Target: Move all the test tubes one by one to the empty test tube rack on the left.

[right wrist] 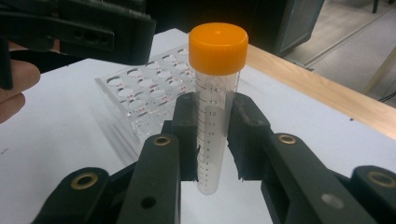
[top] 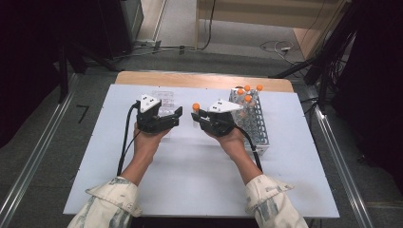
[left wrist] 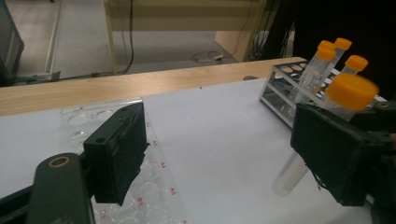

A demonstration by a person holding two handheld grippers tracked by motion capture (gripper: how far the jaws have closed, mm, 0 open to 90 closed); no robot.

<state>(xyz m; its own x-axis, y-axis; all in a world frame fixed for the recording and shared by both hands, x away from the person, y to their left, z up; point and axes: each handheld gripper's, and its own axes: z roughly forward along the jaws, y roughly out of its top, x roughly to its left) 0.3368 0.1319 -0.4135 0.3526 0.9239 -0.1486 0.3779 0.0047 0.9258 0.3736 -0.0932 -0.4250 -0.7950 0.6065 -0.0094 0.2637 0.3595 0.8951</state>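
High view: the right gripper holds a tube with an orange cap, just left of the rack, which stands on the right half of the tabletop. Four more orange-capped tubes stand in the far end of the rack. The left gripper hangs well left of the rack, above a clear well plate, with its jaws pointing toward the held tube and a gap between the two grippers.

Right gripper view: the jaws pinch the tube at mid-height, one pad on each side. The tube is upright, cap on top, printed scale facing the camera, lower end below the pads and clear of the tabletop. The well plate lies beyond it, on the far side from the rack. The left gripper sits in the upper left corner with a hand beneath it.

Left gripper view: the jaws are spread, nothing between the pads. The held tube passes behind the right-hand jaw, tilted in this view, cap blurred, on the near side of the rack. The well plate lies under the left-hand jaw, well apart from the rack.
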